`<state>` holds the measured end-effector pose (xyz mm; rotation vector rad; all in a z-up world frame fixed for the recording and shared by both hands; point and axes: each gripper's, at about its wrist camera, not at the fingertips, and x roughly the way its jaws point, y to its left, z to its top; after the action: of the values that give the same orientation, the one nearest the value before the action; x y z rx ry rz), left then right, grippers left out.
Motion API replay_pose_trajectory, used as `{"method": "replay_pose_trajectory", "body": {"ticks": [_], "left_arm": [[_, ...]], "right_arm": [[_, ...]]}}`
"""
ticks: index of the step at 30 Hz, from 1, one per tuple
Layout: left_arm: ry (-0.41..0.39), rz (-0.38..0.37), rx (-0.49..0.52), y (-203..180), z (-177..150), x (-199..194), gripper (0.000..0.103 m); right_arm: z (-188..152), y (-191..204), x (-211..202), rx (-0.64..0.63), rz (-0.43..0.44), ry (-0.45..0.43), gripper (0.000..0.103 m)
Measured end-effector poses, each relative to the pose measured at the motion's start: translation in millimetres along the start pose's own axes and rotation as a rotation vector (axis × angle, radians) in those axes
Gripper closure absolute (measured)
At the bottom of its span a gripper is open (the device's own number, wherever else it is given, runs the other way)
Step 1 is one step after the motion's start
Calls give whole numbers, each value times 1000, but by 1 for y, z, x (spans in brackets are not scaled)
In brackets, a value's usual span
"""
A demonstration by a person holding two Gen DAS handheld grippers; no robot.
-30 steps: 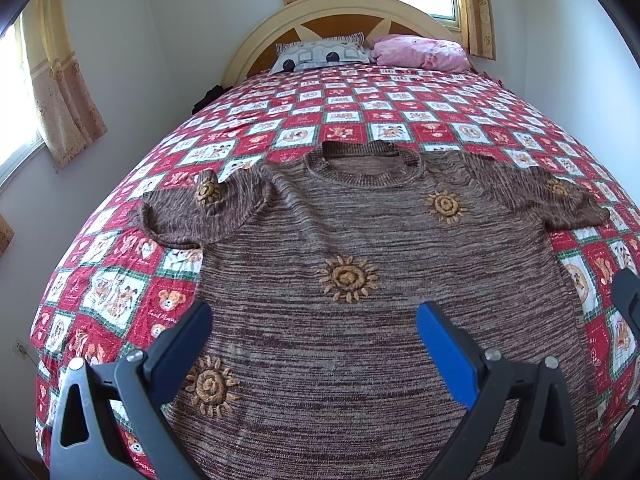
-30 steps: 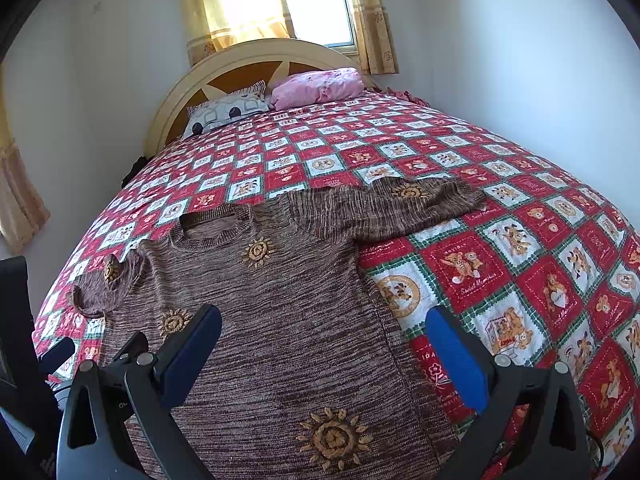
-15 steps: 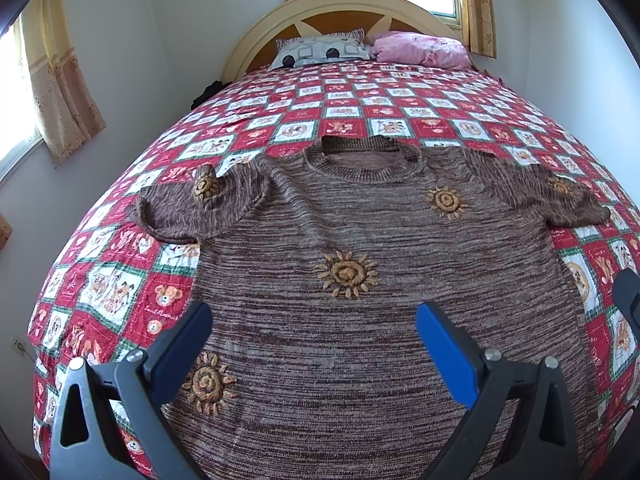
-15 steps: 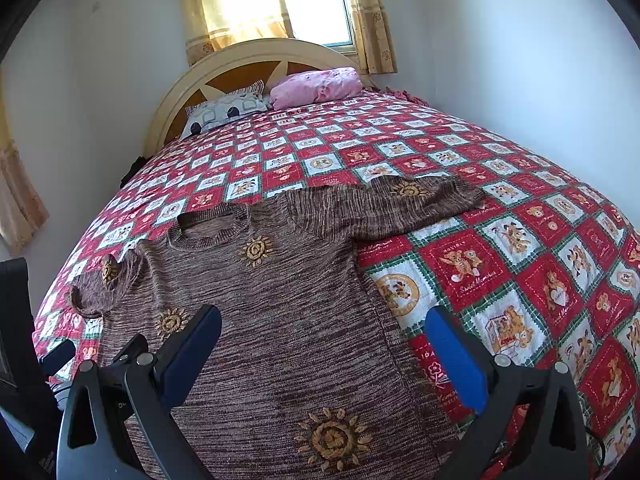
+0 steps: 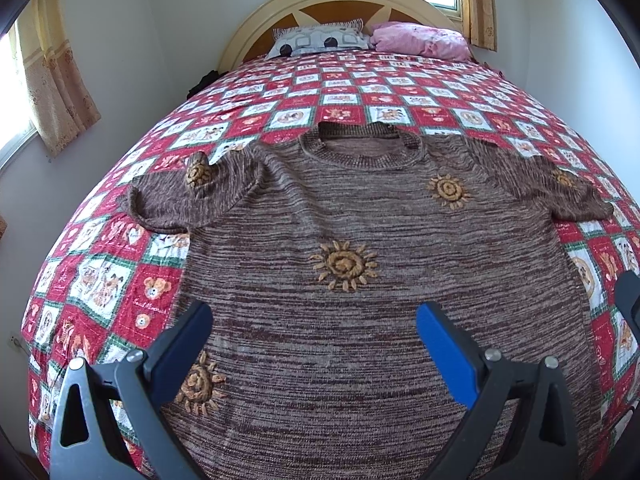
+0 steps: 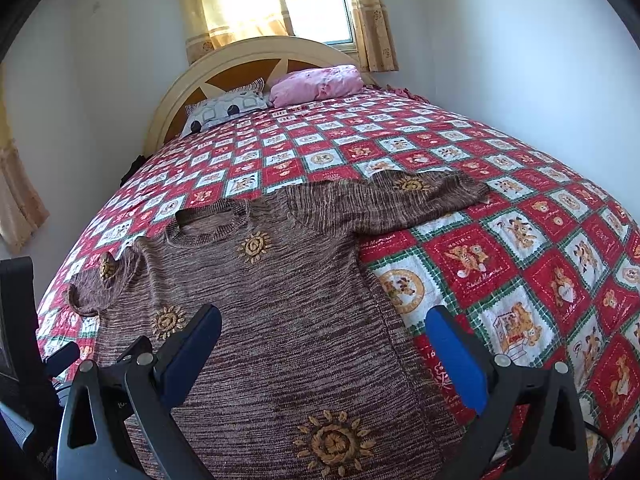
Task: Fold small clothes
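A brown knit sweater [image 5: 360, 288] with orange sun patches lies flat, front up, on the bed, collar toward the headboard, both short sleeves spread out. It also shows in the right wrist view [image 6: 288, 320]. My left gripper [image 5: 314, 322] is open and empty, hovering over the sweater's lower middle. My right gripper [image 6: 322, 326] is open and empty, over the sweater's lower right side near its side edge. The left sleeve [image 5: 180, 196] is slightly bunched; the right sleeve [image 6: 400, 200] lies flat.
The bed has a red, white and green patchwork quilt [image 5: 100, 280]. A patterned pillow [image 5: 320, 40] and a pink pillow [image 5: 420, 40] sit at the headboard [image 5: 340, 4]. Walls and curtained windows surround the bed. The left gripper's body [image 6: 24, 340] shows at the right wrist view's left edge.
Both grippers have drifted slightly forward and lower over the sweater. The sweater has not moved. Both stay open.
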<state>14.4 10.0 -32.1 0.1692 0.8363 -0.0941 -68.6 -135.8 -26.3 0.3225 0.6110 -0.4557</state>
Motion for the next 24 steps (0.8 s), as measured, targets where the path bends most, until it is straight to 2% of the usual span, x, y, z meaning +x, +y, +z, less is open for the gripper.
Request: {"method": "replay_pose_trajectory", "body": {"ticks": [8,13,16,20,21,24], "left_arm": [[27,-14,-11,2,2,12,0],[34,-18,-10,2,7,21,0],[26,-24,18,1,12,25,0],[7,-39,17,12,24,34,0],[9,-45,5,18,28,38,0],[9,-61,-47,34,39,50,0]], "right_arm": [[4,3,3,-69,-59,-84,1],[13,-1,17,-78,-21,-54,1],[24,0,35,-116,-8,-3,1],[46,-18,57,-100,11,34,1],[53,-27,63,-76,22,49,5],[72,-60,84,4,53,97,36]]}}
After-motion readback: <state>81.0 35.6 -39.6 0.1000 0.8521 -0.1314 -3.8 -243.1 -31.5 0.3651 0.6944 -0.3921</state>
